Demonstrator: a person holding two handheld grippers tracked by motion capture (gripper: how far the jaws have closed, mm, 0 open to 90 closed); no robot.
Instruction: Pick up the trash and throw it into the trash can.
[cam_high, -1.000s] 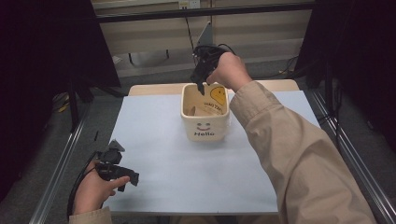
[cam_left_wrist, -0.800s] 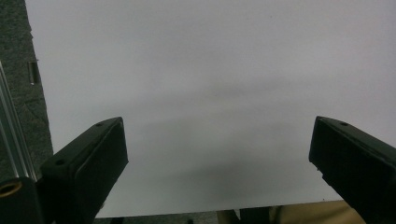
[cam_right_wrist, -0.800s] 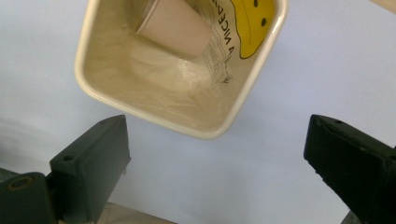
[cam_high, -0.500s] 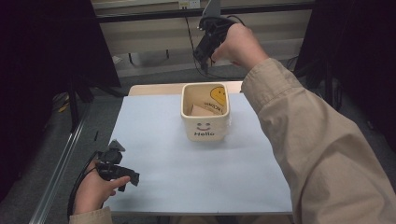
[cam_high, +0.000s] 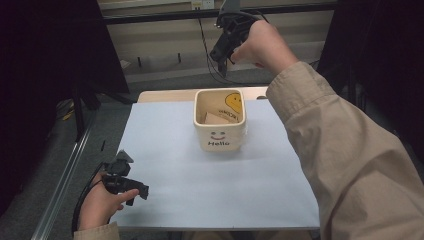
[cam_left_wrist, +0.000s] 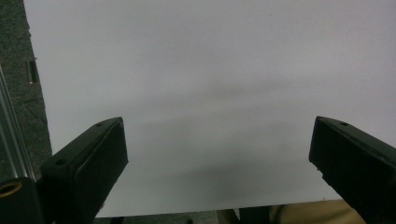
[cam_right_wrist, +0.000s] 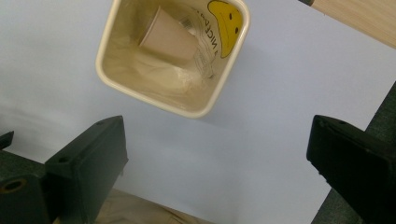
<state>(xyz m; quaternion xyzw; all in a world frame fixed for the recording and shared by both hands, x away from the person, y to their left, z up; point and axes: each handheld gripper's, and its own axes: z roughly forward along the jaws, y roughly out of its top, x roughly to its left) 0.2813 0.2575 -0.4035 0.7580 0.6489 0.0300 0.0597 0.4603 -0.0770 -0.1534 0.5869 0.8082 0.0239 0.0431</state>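
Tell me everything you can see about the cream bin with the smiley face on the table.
The cream bin is a small square container with rounded corners, glossy like plastic or ceramic. Its front bears a smile and the word "Hello"; a yellow smiley face sits on one inner wall. It stands upright, open-topped, on the pale blue table cover, toward the far side. Inside, a brown paper cup lies tipped on its side on crinkled clear plastic. Neither gripper touches it.

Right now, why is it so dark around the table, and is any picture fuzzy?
High view: light falls on the white table, the sides stay black. Right gripper view: the bin and cup look sharp, the near jaws soft. Left gripper view: faint grey shadow on the table, jaws blurry.
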